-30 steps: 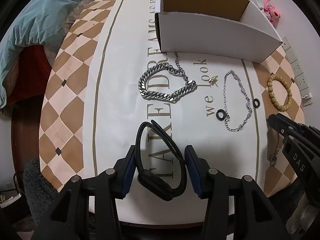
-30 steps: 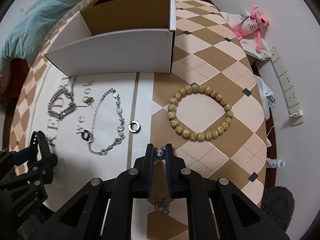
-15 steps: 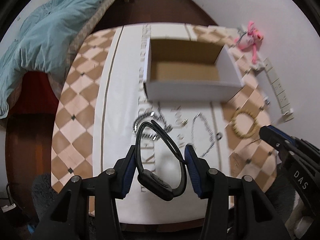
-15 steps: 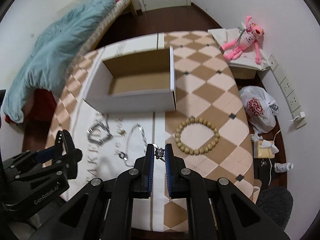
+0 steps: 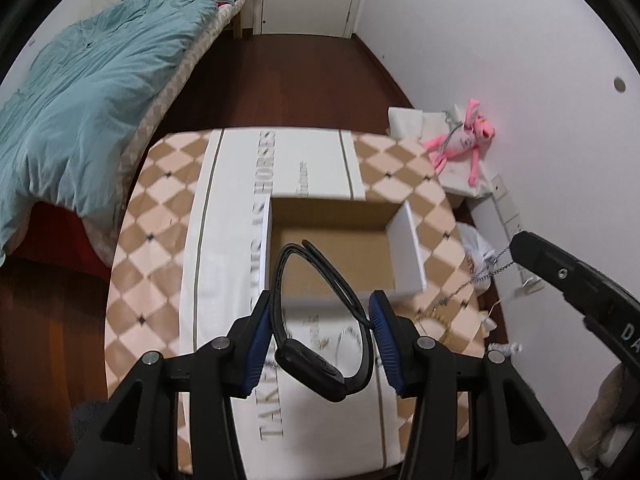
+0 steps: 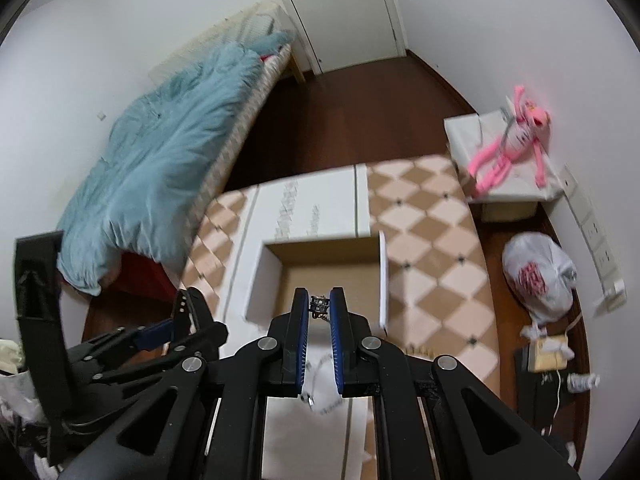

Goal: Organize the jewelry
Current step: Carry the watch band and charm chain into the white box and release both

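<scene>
Box [image 5: 408, 252] on table [image 5: 160, 216], bed [image 5: 80, 92] left.

White walls [image 5: 500, 40], dark wood floor [image 5: 280, 80], teal-quilted bed [image 5: 80, 92]

matt cardboard box [image 5: 408, 248], glossy wood floor [image 5: 280, 80], rumpled cloth quilt [image 5: 80, 92].

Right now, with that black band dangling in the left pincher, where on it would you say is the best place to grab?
On the strap's two side runs, as the left gripper does: the black band forms an upright loop, so pads closing from either side pinch its flat strap, leaving the bulky module hanging below.
</scene>
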A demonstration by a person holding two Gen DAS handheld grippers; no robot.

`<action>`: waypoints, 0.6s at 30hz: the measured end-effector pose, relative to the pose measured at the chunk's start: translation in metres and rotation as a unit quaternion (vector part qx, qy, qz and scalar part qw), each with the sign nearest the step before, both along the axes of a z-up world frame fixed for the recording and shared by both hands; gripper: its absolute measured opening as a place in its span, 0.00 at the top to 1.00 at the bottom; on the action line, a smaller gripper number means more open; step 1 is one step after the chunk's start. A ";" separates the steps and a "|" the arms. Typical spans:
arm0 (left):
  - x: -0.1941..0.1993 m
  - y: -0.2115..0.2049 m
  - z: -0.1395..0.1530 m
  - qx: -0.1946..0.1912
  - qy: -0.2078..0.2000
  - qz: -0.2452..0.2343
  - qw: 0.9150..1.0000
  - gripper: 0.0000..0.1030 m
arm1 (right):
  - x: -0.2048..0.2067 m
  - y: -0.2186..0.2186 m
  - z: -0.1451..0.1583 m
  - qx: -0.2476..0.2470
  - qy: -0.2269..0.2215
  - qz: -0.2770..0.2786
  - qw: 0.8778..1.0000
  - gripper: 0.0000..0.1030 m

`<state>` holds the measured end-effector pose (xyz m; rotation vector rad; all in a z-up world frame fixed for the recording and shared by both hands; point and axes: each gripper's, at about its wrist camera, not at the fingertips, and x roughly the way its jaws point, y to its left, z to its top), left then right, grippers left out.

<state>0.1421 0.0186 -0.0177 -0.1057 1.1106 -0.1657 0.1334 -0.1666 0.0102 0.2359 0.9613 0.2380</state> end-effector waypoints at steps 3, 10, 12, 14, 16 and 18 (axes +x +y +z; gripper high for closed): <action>0.024 0.001 0.002 -0.008 0.000 -0.002 1.000 0.57 | 0.021 0.003 0.009 -0.005 -0.005 0.006 1.000 0.89; 0.070 0.001 -0.022 -0.039 0.036 -0.004 0.999 0.57 | 0.072 0.009 -0.018 -0.017 0.042 0.012 0.999 0.89; 0.081 0.000 -0.033 -0.045 0.054 -0.001 0.998 0.56 | 0.083 0.010 -0.034 -0.018 0.063 0.012 0.998 0.89; 0.091 0.000 -0.045 -0.053 0.071 0.002 0.996 0.54 | 0.092 0.008 -0.053 -0.014 0.087 0.010 0.996 0.89; 0.099 0.000 -0.055 -0.061 0.088 0.006 0.994 0.54 | 0.101 0.007 -0.071 -0.014 0.109 0.011 0.994 0.89; 0.107 0.000 -0.064 -0.068 0.104 0.010 0.992 0.53 | 0.108 0.008 -0.087 -0.012 0.129 0.018 0.991 0.89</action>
